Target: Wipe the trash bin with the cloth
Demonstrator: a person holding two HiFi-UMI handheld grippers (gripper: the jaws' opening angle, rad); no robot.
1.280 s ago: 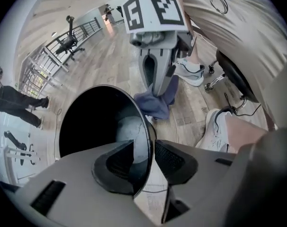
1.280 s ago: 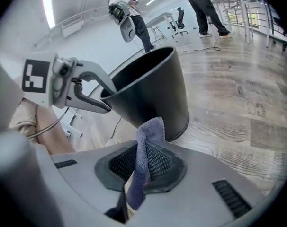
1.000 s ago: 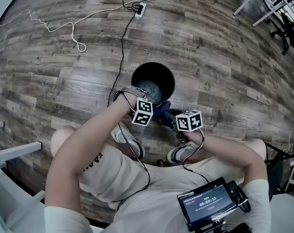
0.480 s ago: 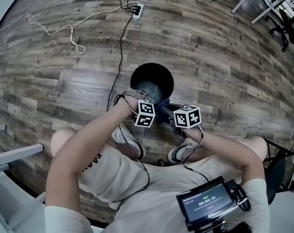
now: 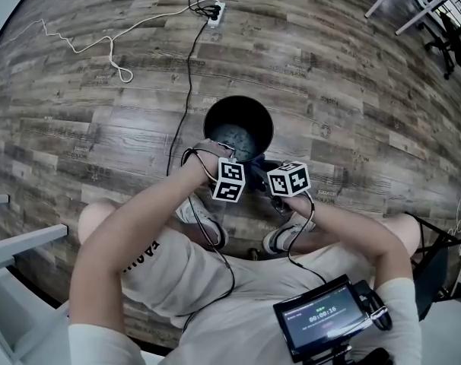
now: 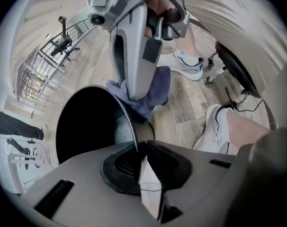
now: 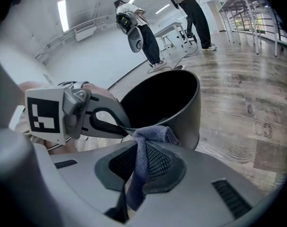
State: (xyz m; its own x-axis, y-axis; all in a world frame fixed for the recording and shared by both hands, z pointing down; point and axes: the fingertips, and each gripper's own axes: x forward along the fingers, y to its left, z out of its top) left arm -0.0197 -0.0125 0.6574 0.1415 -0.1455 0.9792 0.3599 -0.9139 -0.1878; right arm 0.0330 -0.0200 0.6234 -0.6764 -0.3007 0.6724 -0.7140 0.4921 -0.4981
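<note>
Left tool [image 6: 141, 148] has just been closing and is now pinched on the near rim of the bin [image 7: 183, 110], thin wall between the pads. Right tool [image 7: 142, 150] is clamped on the cloth [image 7: 153, 135], wad touching the rim right beside the left tool. Bin stands upright on the floor [image 5: 352, 90], just ahead of the shoes [image 5: 204, 219].

Suggest: firm left grip so it can't tip, drag the cloth along the rim, then down the outer wall.

Inside: dark, pale mottled patch at the bottom, can't tell what.
</note>
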